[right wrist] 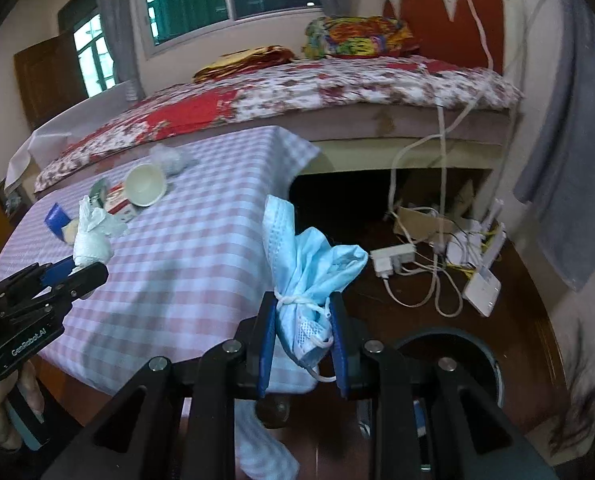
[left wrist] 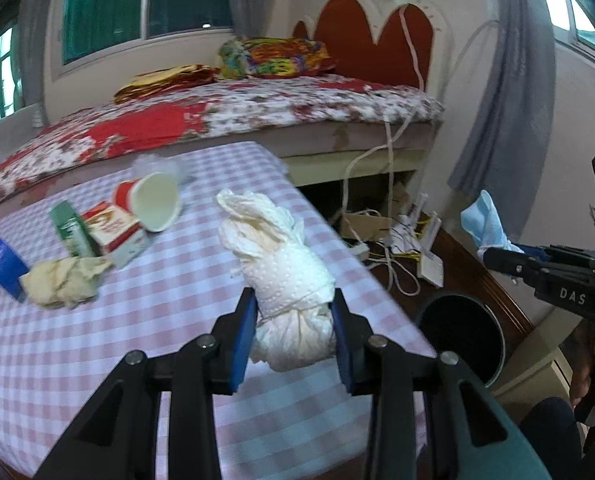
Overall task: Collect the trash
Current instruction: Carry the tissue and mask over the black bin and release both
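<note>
Carrying: two pieces of trash are held clear of the checked tablecloth, one per claw, apparently so both can be dropped in a single trip.
Left gripper: pressed onto a crumpled paper towel, pinched at its lower bunch, at lower centre of the left wrist view.
Right gripper: clamped on a bundled face mask, gripped just below its tied ear loop, at centre of the right wrist view.
Bin: a dark round bin is seen on the floor at lower right of the left view, past the table edge; judged the likely destination.
Paper towel's look: white, embossed with dots, twisted tight at the grip, frayed and loose above.
Mask's look: pale blue, pleated, folded and knotted with its own white loop.
Left on the table: a tipped paper cup, a red and white carton, a green box, a blue packet and a beige wad, clustered at centre left.
Progress: judged partway, several items uncollected.
</note>
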